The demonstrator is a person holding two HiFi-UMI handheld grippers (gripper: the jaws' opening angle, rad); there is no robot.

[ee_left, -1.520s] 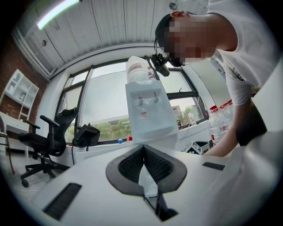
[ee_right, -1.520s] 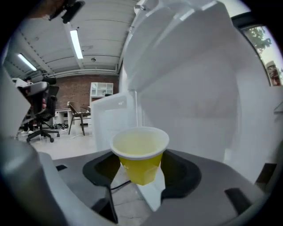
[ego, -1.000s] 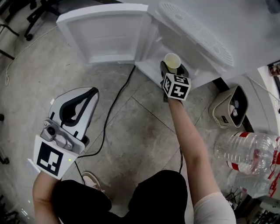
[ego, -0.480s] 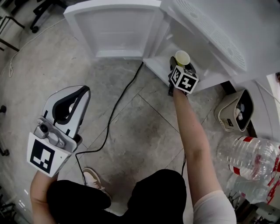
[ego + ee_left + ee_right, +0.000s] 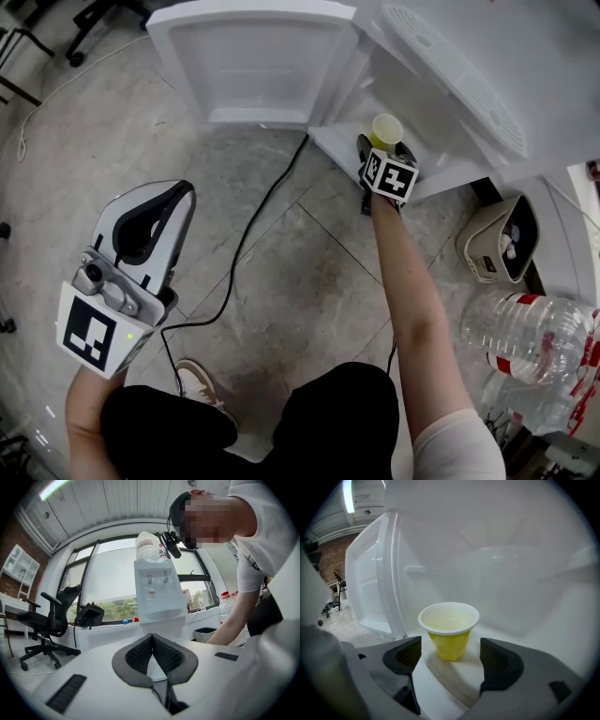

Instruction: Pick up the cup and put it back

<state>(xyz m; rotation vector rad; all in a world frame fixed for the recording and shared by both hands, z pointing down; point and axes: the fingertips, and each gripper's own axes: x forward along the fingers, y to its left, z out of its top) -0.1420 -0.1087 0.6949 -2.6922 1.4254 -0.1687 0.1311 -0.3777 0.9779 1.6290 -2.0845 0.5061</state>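
My right gripper (image 5: 452, 654) has its jaws opening, and both pads stand clear of the cup (image 5: 449, 629), so nothing is clamped. The yellow cup stands upright between them on the white floor of the cabinet compartment (image 5: 506, 569), close to its front edge. I judge this is the release, so the job now is a clean exit. I'd let the jaws get fully wide, then draw straight back along their own line and keep level. A paper cup this light would probably tip at the slightest brush from a pad. The open door (image 5: 370, 578) sits just to the left, so I'd avoid swinging that way.

Inside, the cup looks pale and empty, though I cannot rule out a little clear liquid. The compartment seems to hold nothing else.

My left gripper (image 5: 153, 654) has its jaws together on nothing and hangs over the floor, well apart from the cabinet.
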